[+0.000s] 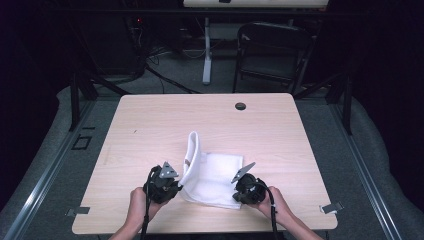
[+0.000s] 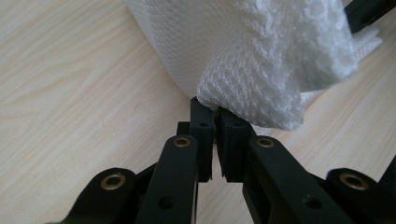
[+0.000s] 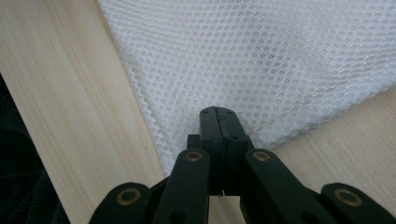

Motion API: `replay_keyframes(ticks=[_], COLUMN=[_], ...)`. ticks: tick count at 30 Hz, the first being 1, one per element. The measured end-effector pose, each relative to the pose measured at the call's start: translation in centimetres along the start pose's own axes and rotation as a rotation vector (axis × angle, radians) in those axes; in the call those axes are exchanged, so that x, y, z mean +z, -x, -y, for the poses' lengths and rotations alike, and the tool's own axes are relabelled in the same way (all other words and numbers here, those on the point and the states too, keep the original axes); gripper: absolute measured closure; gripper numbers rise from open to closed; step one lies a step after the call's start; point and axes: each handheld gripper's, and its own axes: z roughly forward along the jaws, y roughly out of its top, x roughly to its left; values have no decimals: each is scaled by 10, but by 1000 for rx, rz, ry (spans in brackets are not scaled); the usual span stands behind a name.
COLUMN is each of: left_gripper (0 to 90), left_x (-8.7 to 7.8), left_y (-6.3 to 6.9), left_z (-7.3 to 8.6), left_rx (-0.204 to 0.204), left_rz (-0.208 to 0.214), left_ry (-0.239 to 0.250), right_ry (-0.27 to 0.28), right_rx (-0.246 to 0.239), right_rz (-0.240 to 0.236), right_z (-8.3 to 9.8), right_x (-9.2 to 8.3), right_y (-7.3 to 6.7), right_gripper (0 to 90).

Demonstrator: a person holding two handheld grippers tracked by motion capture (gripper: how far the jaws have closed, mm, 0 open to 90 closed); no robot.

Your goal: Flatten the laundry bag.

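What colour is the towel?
White, with a tiny honeycomb weave; the towel shows best in the right gripper view.

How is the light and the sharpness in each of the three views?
High view: table evenly lit, surroundings dark, picture soft. Left gripper view: towel weave sharp, near-white on top, lower black parts blurred. Right gripper view: towel mesh crisp by the jaws, paler and softer at top right.

dark room, grey floor (image 1: 165, 75), folding chair (image 1: 272, 50), wooden table (image 1: 150, 125)
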Motion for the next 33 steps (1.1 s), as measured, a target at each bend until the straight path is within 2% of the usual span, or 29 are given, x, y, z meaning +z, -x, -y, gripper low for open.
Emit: replay_keyframes(ticks=[2,3,5,12,14,17,19,20,22,23,25,26,28,29,33], left_gripper=[857,857,861,821,747,565,474,443,369,350,295,283,245,232,198], left_x=[0,0,-1,-1,-3,-7,-11,-13,-17,-20,-24,-26,-28,-29,-35], left_y=[-2,-2,-2,-5,-8,-11,-13,-14,-16,-18,-20,-21,-21,-21,-22], left_z=[1,1,1,6,9,13,16,18,22,23,25,26,26,26,24], left_rx=[-5,-8,-2,-1,-13,-37,-41,-42,-57,-60,-68,-72,-79,-84,-85], left_rz=[11,14,25,58,60,47,39,37,32,33,18,8,-10,-21,-37], left_ry=[-6,-11,-19,-71,-83,-96,-104,-104,-99,-104,-93,-83,-62,-46,-16], right_ry=[-17,-10,-30,-37,-40,-47,-68,-50,-64,-65,-71,-54,-52,-56,-24], right_rx=[-14,-6,-21,-7,-4,-1,-20,-5,-13,-13,-18,0,-7,-16,-18], right_rz=[2,2,21,25,27,26,39,43,41,52,41,42,33,44,39], right_z=[0,0,1,4,6,8,9,10,11,11,12,13,13,12,11], right_x=[-1,-1,-3,-6,-8,-10,-12,-11,-13,-14,-15,-14,-16,-19,-24], right_y=[2,2,3,9,12,15,18,19,22,23,25,25,26,26,25], right_gripper=[900,900,900,900,900,900,900,900,900,900,900,885,811,790,684])
